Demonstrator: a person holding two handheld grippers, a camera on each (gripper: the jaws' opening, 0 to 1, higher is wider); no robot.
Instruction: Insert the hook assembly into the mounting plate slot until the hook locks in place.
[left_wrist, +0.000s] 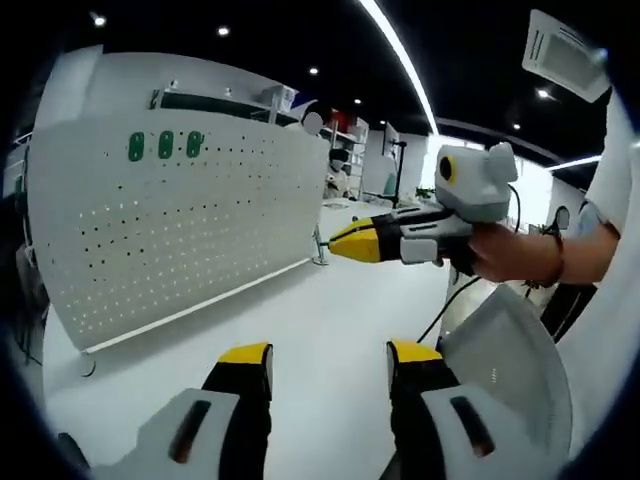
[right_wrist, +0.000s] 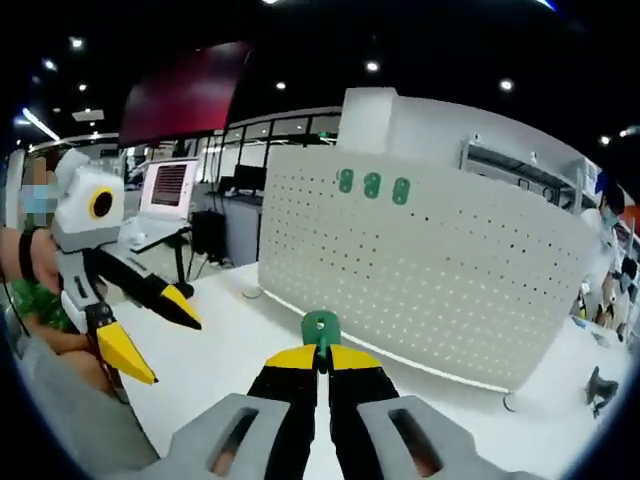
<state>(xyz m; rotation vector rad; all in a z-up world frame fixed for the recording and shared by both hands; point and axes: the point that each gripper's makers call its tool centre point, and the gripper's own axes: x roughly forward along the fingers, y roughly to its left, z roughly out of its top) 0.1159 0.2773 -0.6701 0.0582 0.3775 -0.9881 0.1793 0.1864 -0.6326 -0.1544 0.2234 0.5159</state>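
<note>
My right gripper (right_wrist: 321, 362) clamps a green hook (right_wrist: 321, 327) between its tips, short of the white pegboard (right_wrist: 430, 270) standing on the table (left_wrist: 330, 330); three green hooks (right_wrist: 372, 185) seem already mounted near its top. My left gripper (left_wrist: 330, 362) hangs wide apart, holding nothing

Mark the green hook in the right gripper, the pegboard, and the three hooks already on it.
green hook (right_wrist: 321, 326): right gripper view, its head above the jaw tips.
pegboard (right_wrist: 450, 270): right gripper view, perforated face.
mounted hooks (right_wrist: 372, 185): right gripper view, middle one.
</note>
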